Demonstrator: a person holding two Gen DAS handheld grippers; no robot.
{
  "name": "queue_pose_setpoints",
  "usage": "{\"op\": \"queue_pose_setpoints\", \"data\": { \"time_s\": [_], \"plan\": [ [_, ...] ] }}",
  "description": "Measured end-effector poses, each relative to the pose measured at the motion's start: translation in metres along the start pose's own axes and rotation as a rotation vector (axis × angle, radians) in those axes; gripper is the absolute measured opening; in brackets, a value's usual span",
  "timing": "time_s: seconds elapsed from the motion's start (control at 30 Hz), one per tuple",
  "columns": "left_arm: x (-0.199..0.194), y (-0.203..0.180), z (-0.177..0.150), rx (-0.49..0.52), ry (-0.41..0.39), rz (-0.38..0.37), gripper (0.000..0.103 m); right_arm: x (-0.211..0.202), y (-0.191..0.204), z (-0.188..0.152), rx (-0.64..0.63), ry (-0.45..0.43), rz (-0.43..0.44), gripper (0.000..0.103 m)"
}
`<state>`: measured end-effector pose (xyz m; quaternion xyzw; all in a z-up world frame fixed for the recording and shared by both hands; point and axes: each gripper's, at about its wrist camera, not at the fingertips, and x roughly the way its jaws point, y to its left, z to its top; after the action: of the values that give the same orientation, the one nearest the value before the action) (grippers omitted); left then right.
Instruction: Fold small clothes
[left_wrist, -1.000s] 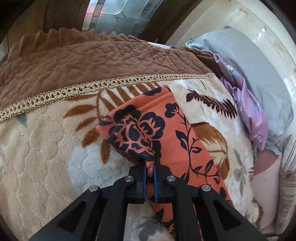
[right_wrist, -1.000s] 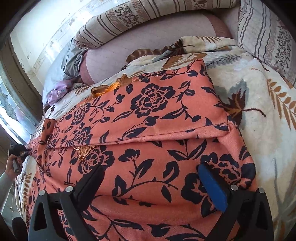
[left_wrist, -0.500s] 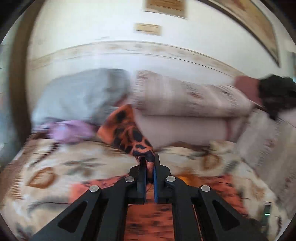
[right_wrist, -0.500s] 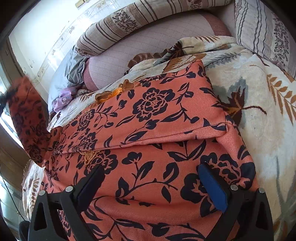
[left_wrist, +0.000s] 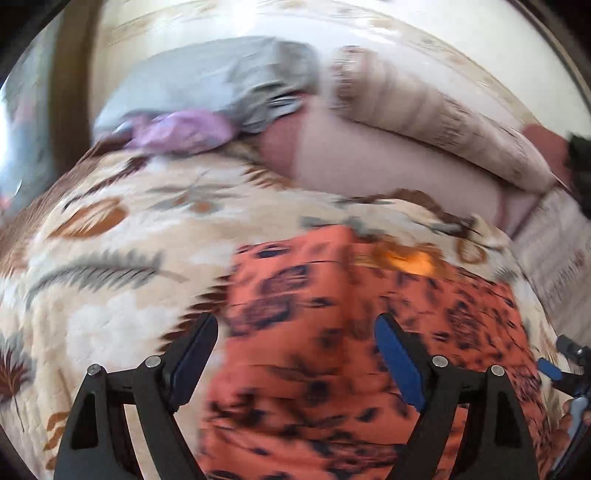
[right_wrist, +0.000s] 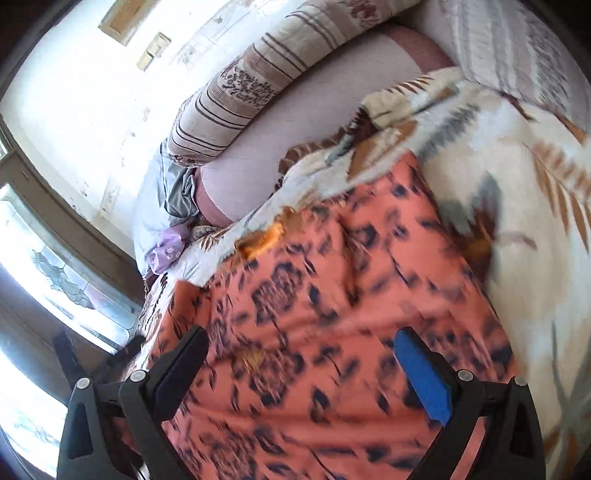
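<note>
An orange garment with a dark flower print (left_wrist: 332, 314) (right_wrist: 332, 314) lies folded on a cream leaf-patterned blanket (left_wrist: 129, 240) (right_wrist: 535, 221). Both views are blurred by motion. My left gripper (left_wrist: 295, 343) hovers over the garment's left part, its jaws opening wide; the cloth lies below them and the pads do not press on it. My right gripper (right_wrist: 306, 354) stands open above the garment, with nothing pinched. The right gripper's blue pad (left_wrist: 550, 369) peeks in at the right edge of the left wrist view.
A striped bolster (right_wrist: 251, 85) (left_wrist: 424, 110), a pink cushion (right_wrist: 295, 129), grey cloth (left_wrist: 221, 77) and a purple garment (left_wrist: 177, 129) lie along the white wall behind the blanket. A window (right_wrist: 55, 277) is at the left.
My left gripper carried the garment's corner up and over towards the middle, then let it go with its jaws now wide. The right gripper rose a little and rolled, still open.
</note>
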<state>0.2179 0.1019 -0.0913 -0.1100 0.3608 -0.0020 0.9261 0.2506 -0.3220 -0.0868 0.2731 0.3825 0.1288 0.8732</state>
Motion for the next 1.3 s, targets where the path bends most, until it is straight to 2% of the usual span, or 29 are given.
{"op": "queue_pose_setpoints", "data": {
  "time_s": [0.07, 0.13, 0.2, 0.23, 0.27, 0.3, 0.33, 0.4, 0.47, 0.5, 0.53, 0.57, 0.6, 0.63, 0.67, 0.7, 0.73, 0.8, 0.87, 0.9, 0.93, 1.0, 1.03, 1.07, 1.1, 1.13, 1.2, 1.27, 1.3],
  "plan": [
    [0.009, 0.026, -0.004, -0.07, 0.026, 0.008, 0.087, 0.025, 0.009, 0.022, -0.015, 0.036, -0.036, 0.102],
    [0.013, 0.043, -0.01, -0.119, 0.015, 0.012, 0.087, 0.068, 0.006, 0.037, 0.01, 0.159, -0.151, 0.099],
    [0.016, 0.044, -0.007, -0.152, 0.01, 0.009, 0.087, 0.103, 0.002, 0.037, 0.004, 0.262, -0.258, 0.086],
    [0.017, 0.041, -0.002, -0.172, -0.009, -0.049, 0.087, 0.115, 0.015, 0.036, -0.095, 0.289, -0.34, 0.077],
    [0.015, 0.039, 0.002, -0.158, -0.024, -0.059, 0.087, 0.121, 0.028, 0.034, -0.176, 0.315, -0.394, 0.065],
    [0.013, 0.037, 0.006, -0.137, -0.04, -0.055, 0.087, 0.124, 0.045, 0.033, -0.247, 0.347, -0.421, 0.019],
    [0.007, 0.035, 0.007, -0.111, -0.062, -0.048, 0.087, 0.12, 0.063, 0.035, -0.315, 0.352, -0.452, 0.011],
    [0.001, 0.033, 0.009, -0.084, -0.092, -0.04, 0.087, 0.098, 0.095, 0.045, -0.443, 0.275, -0.513, 0.011],
    [-0.004, 0.029, 0.01, -0.07, -0.108, -0.058, 0.087, 0.065, 0.106, 0.062, -0.461, 0.166, -0.557, 0.011],
    [-0.005, 0.026, 0.01, -0.054, -0.117, -0.054, 0.089, 0.054, 0.101, 0.065, -0.449, 0.122, -0.592, 0.011],
    [-0.002, 0.023, 0.01, -0.045, -0.119, -0.047, 0.092, 0.045, 0.084, 0.066, -0.409, 0.085, -0.633, 0.017],
    [0.003, 0.019, 0.009, -0.039, -0.111, -0.036, 0.094, 0.046, 0.067, 0.063, -0.358, 0.088, -0.63, 0.024],
    [0.012, 0.015, 0.007, -0.028, -0.08, -0.025, 0.098, 0.054, 0.043, 0.057, -0.289, 0.147, -0.587, 0.06],
    [0.028, 0.009, 0.003, 0.001, -0.011, -0.009, 0.099, 0.067, 0.014, 0.046, -0.198, 0.26, -0.53, 0.084],
    [0.049, 0.004, -0.005, 0.047, 0.1, 0.015, 0.099, 0.072, -0.005, 0.038, -0.128, 0.302, -0.512, 0.082],
    [0.074, 0.001, -0.016, 0.092, 0.241, 0.047, 0.1, 0.064, -0.009, 0.032, -0.123, 0.245, -0.512, 0.082],
    [0.08, 0.001, -0.022, 0.112, 0.248, 0.061, 0.1, 0.056, -0.008, 0.032, -0.112, 0.205, -0.507, 0.082],
    [0.066, -0.001, -0.014, 0.089, 0.189, 0.076, 0.1, 0.034, -0.004, 0.041, -0.062, 0.123, -0.448, 0.082],
    [0.047, 0.002, -0.005, 0.055, 0.079, 0.06, 0.1, 0.015, 0.012, 0.055, -0.083, 0.032, -0.397, 0.084],
    [0.041, 0.002, -0.004, 0.051, 0.031, 0.067, 0.1, 0.008, 0.021, 0.063, -0.091, -0.003, -0.315, 0.084],
    [0.043, 0.001, -0.005, 0.065, 0.029, 0.086, 0.1, 0.009, 0.027, 0.068, -0.083, 0.002, -0.224, 0.084],
    [0.073, -0.003, -0.017, 0.127, 0.185, 0.111, 0.1, 0.03, 0.025, 0.077, -0.033, 0.087, -0.023, 0.091],
    [0.083, -0.001, -0.022, 0.124, 0.237, 0.108, 0.101, 0.047, 0.02, 0.078, -0.013, 0.146, 0.046, 0.092],
    [0.077, 0.0, -0.02, 0.105, 0.196, 0.102, 0.101, 0.068, 0.012, 0.079, -0.009, 0.193, 0.031, 0.092],
    [0.071, 0.001, -0.016, 0.094, 0.174, 0.105, 0.101, 0.092, -0.007, 0.077, 0.01, 0.25, -0.11, 0.092],
    [0.064, 0.002, -0.013, 0.087, 0.129, 0.102, 0.101, 0.105, -0.027, 0.075, 0.088, 0.29, -0.161, 0.081],
    [0.065, 0.006, -0.013, 0.081, 0.127, 0.127, 0.101, 0.093, -0.027, 0.082, 0.148, 0.207, -0.109, 0.081],
    [0.082, 0.012, -0.016, 0.055, 0.207, 0.108, 0.102, 0.082, -0.004, 0.094, 0.076, 0.137, -0.002, 0.082],
    [0.079, 0.011, -0.014, 0.051, 0.202, 0.107, 0.103, 0.084, 0.003, 0.1, 0.039, 0.12, 0.038, 0.088]
  ]
}}
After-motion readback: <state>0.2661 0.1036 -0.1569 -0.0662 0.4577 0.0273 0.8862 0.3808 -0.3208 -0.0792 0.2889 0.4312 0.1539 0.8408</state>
